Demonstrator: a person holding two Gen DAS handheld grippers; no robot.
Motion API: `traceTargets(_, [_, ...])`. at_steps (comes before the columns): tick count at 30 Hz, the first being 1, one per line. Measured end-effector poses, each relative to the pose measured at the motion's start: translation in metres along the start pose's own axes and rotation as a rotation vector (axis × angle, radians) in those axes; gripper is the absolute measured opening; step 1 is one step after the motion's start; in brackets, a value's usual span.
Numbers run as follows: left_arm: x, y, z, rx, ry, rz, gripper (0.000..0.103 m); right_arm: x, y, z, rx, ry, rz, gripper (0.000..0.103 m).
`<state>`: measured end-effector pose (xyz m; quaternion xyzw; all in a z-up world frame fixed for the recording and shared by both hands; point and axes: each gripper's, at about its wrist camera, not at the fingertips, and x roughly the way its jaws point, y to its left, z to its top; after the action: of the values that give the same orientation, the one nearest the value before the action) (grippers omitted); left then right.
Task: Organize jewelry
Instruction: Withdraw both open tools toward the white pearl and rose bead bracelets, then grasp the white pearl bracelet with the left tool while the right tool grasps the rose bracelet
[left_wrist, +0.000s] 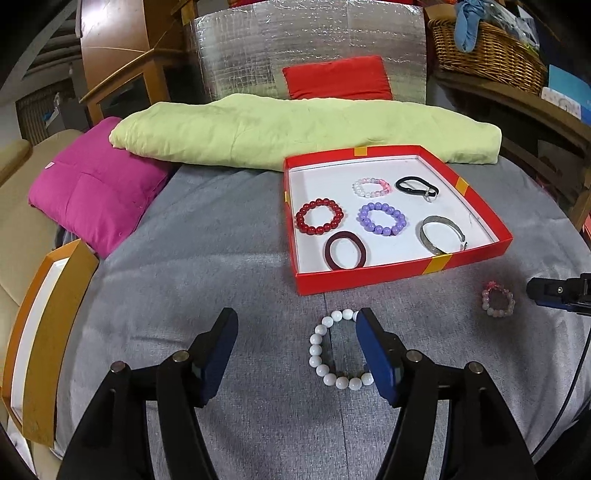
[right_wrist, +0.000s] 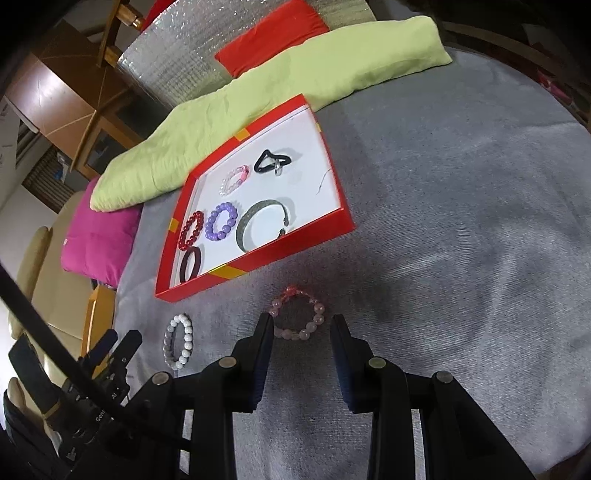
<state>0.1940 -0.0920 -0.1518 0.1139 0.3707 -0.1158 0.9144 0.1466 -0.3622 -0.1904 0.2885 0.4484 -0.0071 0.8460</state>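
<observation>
Both grippers' fingers apart; wicker basket (left_wrist: 487, 48) only in left view; six pieces in tray (left_wrist: 402, 275).

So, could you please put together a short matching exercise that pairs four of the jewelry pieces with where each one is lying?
Things:
1. white bead bracelet
2. pink bead bracelet
3. silver bangle
4. dark red hair band

Places:
A. inside the red box, at its front left corner
B. on the grey cloth, in front of the open right gripper
C. inside the red box, at its front right
D. on the grey cloth, partly under the open left gripper

Pairs: 1-D, 2-B, 3-C, 4-A
</observation>
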Motion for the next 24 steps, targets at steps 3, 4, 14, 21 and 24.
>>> traceTargets(3, [0.002, -0.001, 0.000, 0.009, 0.008, 0.003, 0.067, 0.006, 0.004, -0.002, -0.014, 0.017, -0.008, 0.034])
traceTargets(4, [0.003, -0.001, 0.000, 0.011, 0.009, 0.004, 0.067, 0.007, 0.006, -0.002, -0.019, 0.019, -0.012, 0.034])
traceTargets(14, [0.007, 0.002, -0.003, 0.021, 0.031, 0.009, 0.068, 0.011, 0.007, -0.004, -0.028, 0.025, -0.030, 0.034])
traceTargets(21, [0.016, 0.002, -0.012, 0.037, 0.081, -0.013, 0.068, 0.010, 0.001, -0.002, -0.017, 0.015, -0.048, 0.034])
traceTargets(24, [0.020, 0.002, -0.016, 0.030, 0.104, -0.033, 0.068, 0.011, -0.003, 0.000, -0.010, 0.013, -0.055, 0.034])
